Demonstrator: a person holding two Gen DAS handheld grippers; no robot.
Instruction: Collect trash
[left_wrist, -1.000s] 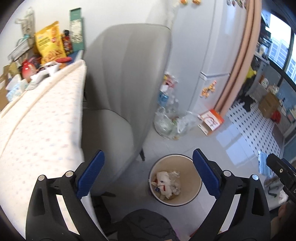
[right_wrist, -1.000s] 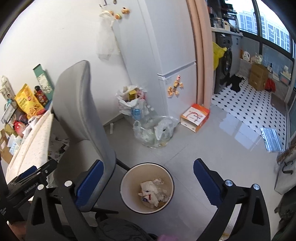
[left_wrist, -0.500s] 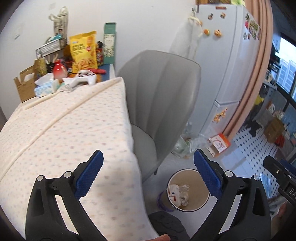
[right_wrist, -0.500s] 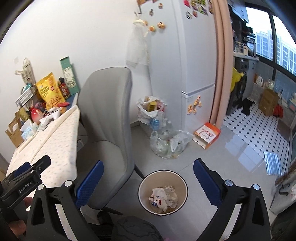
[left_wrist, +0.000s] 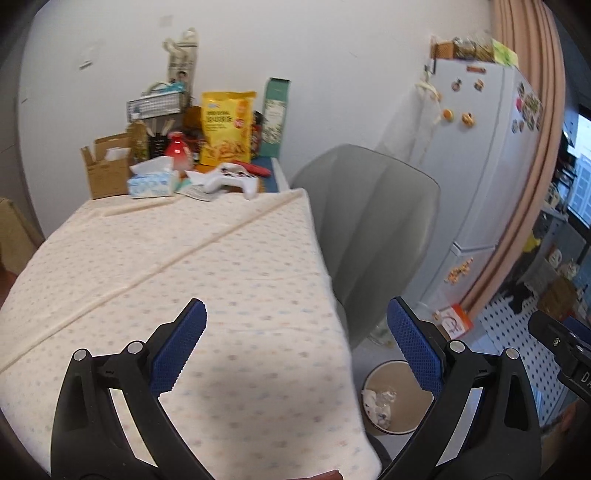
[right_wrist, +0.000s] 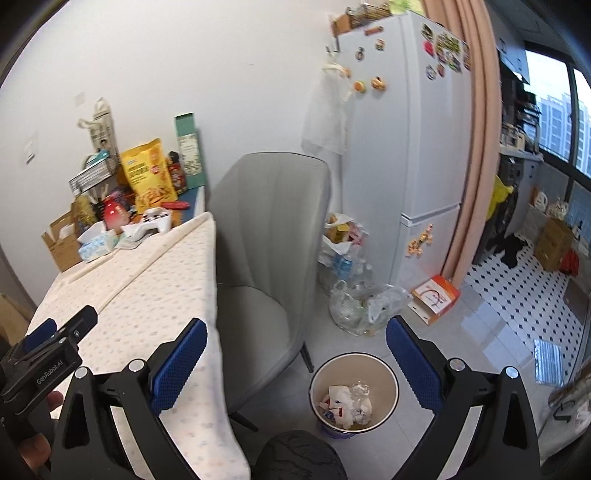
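Above the table (left_wrist: 184, 258), left gripper (left_wrist: 295, 350) and right gripper (right_wrist: 295, 354) gape wide, empty.

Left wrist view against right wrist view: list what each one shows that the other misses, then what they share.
Only the left wrist view shows the left gripper, open over the tablecloth.
Only the right wrist view shows the right gripper, open, plus the clear bag of bottles and the window.
Both show the trash bin holding crumpled paper, the grey chair, the fridge and the yellow snack bag.
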